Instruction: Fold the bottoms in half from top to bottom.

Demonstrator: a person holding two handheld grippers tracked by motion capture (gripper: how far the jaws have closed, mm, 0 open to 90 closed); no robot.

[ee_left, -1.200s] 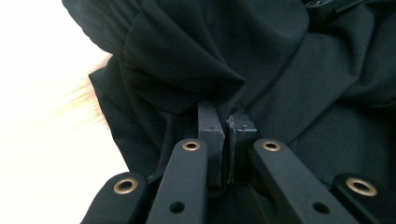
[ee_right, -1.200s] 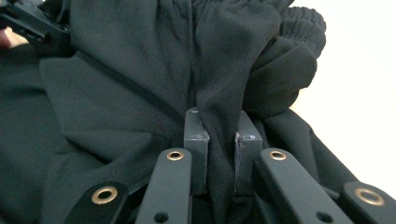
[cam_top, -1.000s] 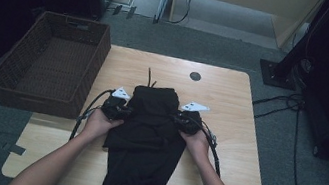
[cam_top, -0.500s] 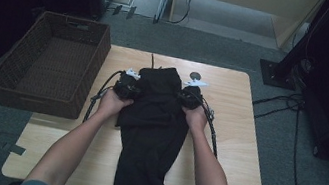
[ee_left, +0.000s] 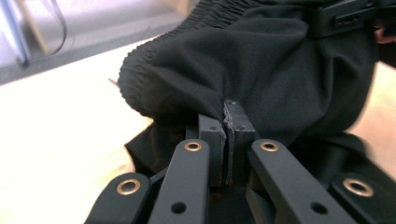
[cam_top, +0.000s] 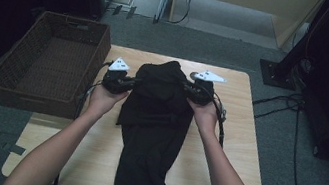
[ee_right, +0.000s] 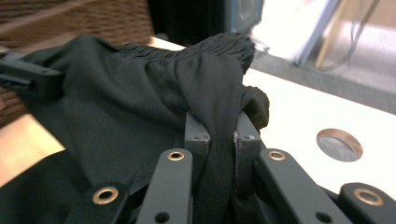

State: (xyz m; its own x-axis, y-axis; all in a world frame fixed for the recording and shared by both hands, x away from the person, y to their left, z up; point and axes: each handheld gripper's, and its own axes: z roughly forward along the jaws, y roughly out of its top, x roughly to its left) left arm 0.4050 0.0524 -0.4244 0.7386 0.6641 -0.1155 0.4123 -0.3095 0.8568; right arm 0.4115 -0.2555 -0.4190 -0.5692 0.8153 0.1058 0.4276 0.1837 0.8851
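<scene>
The black trousers (cam_top: pixel 152 136) lie lengthwise down the counter (cam_top: pixel 238 155), waistband at the far end. The left tool (cam_top: pixel 129 82) and right tool (cam_top: pixel 187 89) each clamp one waistband side, lifted level; legs trail toward the person. The basket (cam_top: pixel 50 66) is nearer the left hand.
</scene>
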